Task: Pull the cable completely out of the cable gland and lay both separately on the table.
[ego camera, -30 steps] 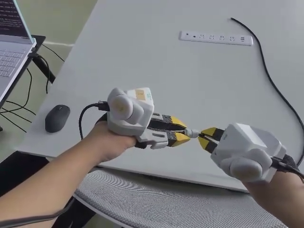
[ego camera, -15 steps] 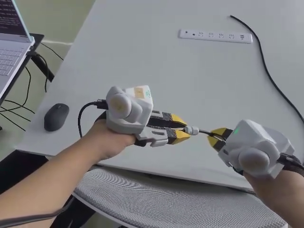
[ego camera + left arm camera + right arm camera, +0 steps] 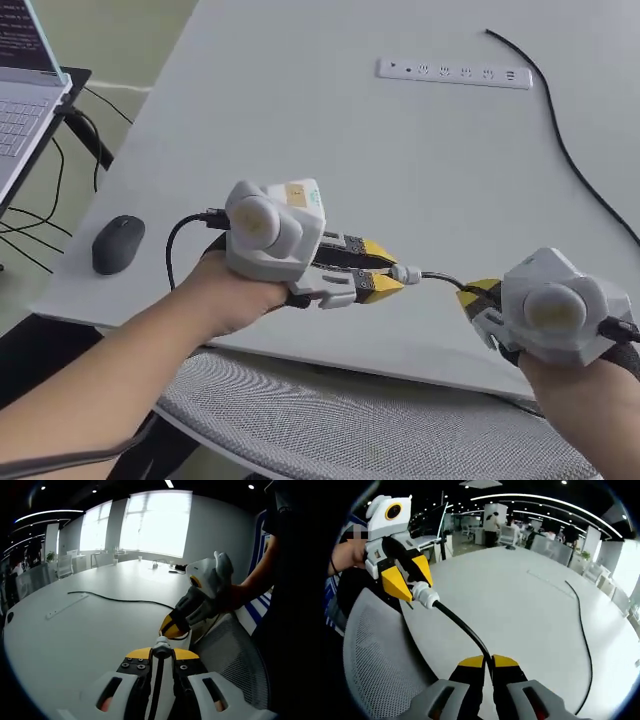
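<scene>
My left gripper (image 3: 385, 272) is shut on a small white cable gland (image 3: 405, 273) above the table's near edge; the gland (image 3: 162, 645) sits pinched between the yellow tips. A short black cable (image 3: 440, 278) runs from the gland to my right gripper (image 3: 476, 297), which is shut on the cable's other end. In the right gripper view the cable (image 3: 462, 626) curves from the gland (image 3: 425, 596) down into the closed jaws (image 3: 488, 661). The two grippers are held apart, with a stretch of cable bared between them.
The white table (image 3: 330, 140) carries a white power strip (image 3: 453, 74) at the back and a long black cord (image 3: 570, 150) at the right. A black mouse (image 3: 118, 243) lies at the left edge, a laptop (image 3: 25, 90) beyond it. A grey mesh chair (image 3: 330, 420) sits below.
My right gripper has moved right, away from the left one, drawing more black cable out of the gland. The left gripper has stayed about where it was.
</scene>
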Tool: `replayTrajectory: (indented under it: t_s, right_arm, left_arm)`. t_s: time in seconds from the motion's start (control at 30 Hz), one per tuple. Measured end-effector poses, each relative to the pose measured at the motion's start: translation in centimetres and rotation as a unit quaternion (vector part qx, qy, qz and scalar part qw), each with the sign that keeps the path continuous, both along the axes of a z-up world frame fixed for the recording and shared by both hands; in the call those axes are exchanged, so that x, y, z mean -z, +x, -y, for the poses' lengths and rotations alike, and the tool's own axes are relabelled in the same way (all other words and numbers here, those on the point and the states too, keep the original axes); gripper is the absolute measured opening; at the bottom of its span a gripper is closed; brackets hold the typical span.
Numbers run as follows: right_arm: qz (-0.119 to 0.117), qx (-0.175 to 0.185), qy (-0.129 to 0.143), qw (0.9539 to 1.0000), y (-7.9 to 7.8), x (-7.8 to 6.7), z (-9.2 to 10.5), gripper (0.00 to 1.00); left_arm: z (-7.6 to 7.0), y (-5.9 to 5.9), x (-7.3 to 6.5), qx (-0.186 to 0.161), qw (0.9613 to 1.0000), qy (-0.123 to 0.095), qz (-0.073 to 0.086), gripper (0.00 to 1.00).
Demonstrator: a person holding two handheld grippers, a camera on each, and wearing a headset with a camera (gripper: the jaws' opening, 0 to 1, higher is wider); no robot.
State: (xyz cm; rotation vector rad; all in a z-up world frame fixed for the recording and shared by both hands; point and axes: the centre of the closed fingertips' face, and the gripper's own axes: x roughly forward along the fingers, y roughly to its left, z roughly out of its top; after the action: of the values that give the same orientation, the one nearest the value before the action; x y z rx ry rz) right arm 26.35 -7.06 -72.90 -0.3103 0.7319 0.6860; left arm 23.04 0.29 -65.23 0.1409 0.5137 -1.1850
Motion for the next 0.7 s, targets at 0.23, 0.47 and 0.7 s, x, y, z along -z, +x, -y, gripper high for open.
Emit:
replayTrajectory:
  t_s: [0.23,0.47,0.7]
  right_arm:
    - [-0.026,0.038,0.021,0.9987,0.23,0.59,0.41,0.00]
    - [-0.022,0.028,0.018,0.9992,-0.15,0.62,0.20,0.00]
    - [-0.020,0.021,0.019,0.9994,-0.26,0.57,0.20,0.00]
  left_arm:
    - [-0.28,0.10,0.13,-0.002,1.0000,0.001,0.000,0.15]
    - [-0.65,0.19,0.57,-0.003,1.0000,0.003,-0.002,0.15]
    - [-0.76,0.35,0.71,-0.003,1.0000,0.003,-0.006,0.15]
